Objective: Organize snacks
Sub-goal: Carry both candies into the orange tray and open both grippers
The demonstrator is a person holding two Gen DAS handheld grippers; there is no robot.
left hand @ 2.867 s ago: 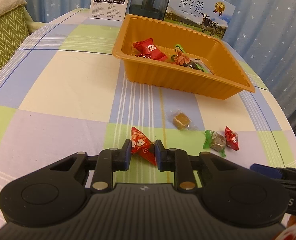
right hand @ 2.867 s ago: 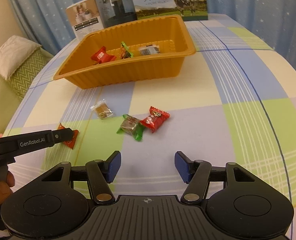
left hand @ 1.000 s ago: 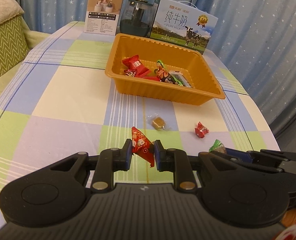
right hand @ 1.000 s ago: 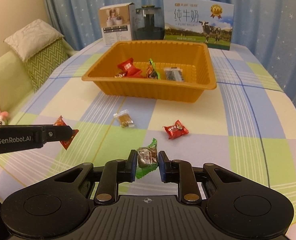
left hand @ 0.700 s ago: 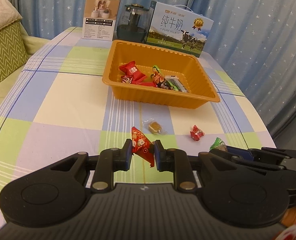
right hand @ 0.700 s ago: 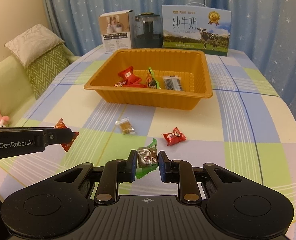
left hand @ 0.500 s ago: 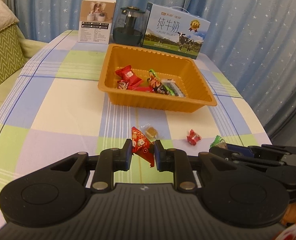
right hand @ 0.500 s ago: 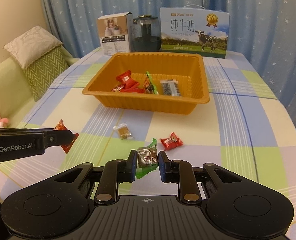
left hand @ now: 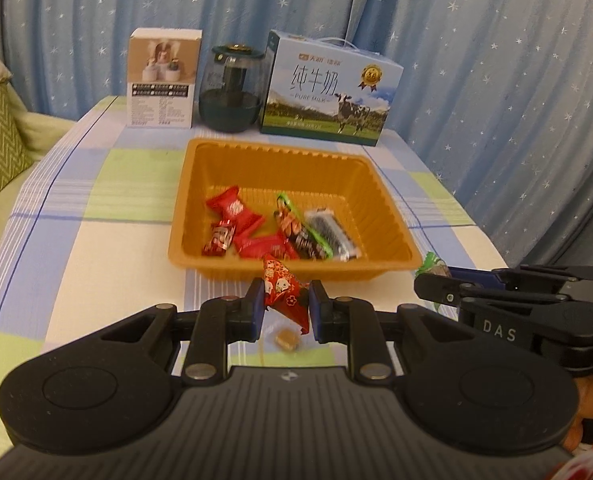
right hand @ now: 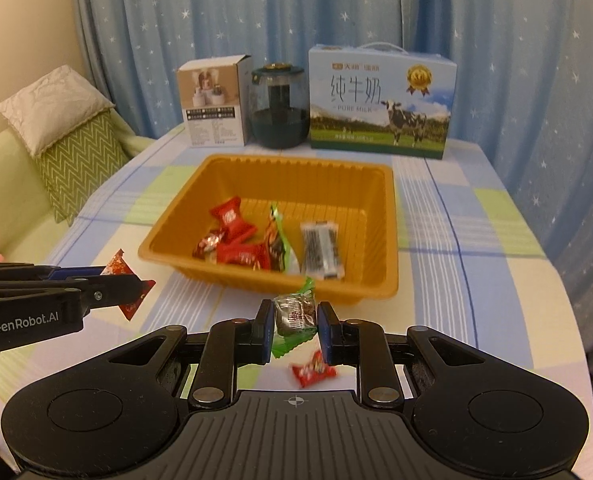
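My left gripper (left hand: pixel 284 305) is shut on a red triangular candy (left hand: pixel 282 288), held in the air just short of the orange tray (left hand: pixel 392 216). My right gripper (right hand: pixel 295 327) is shut on a green-wrapped brown candy (right hand: pixel 295 312), also raised before the orange tray (right hand: pixel 388 216). Several wrapped snacks lie inside the tray. On the cloth below, a small brown candy (left hand: pixel 286 338) shows under the left gripper and a red candy (right hand: pixel 311 369) under the right one. Each gripper appears in the other's view: the right gripper (left hand: pixel 436 280) beside the tray's corner, the left gripper (right hand: pixel 136 282) at the left.
Behind the tray stand a white box (left hand: pixel 162 80), a dark glass jar (left hand: pixel 232 90) and a blue milk carton (left hand: pixel 328 90). Starred blue curtains hang beyond the table. A green sofa with a cushion (right hand: pixel 60 120) sits to the left. The table edge curves away on the right.
Both grippers rose and moved toward the tray with their candies still held. The tray now looks nearer, and the loose candies on the cloth sit lower in each view.
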